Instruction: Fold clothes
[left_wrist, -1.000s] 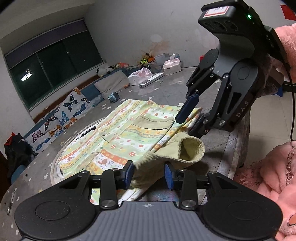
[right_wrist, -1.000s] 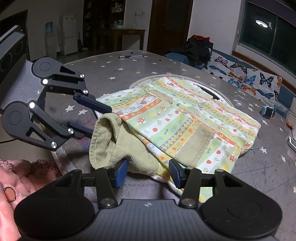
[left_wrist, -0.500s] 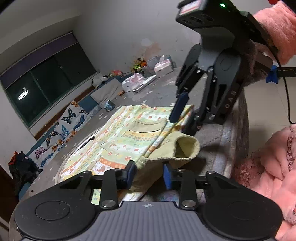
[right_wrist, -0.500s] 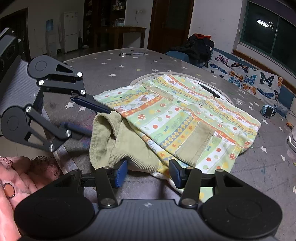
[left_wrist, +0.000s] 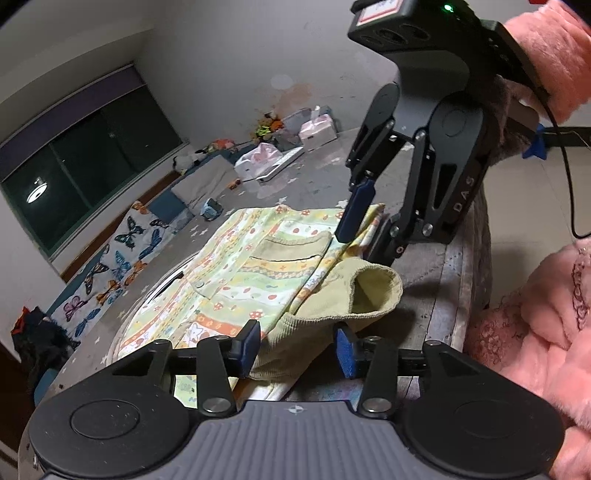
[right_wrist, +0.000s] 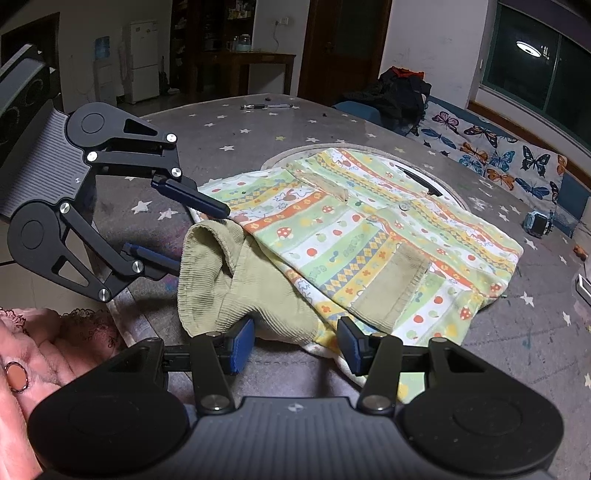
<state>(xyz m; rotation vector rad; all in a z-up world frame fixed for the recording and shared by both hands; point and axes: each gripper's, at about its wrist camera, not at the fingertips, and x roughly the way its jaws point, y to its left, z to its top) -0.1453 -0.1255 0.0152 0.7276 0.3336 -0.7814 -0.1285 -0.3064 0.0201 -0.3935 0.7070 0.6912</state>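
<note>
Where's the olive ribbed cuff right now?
The olive ribbed cuff lies open on the table's near edge, between both open claws, left and right.

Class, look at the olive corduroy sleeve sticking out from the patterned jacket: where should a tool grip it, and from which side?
Grip the ribbed cuff of the sleeve: it gapes open, offering a raised rim. Come from the table edge, where the left tool is open.
</note>
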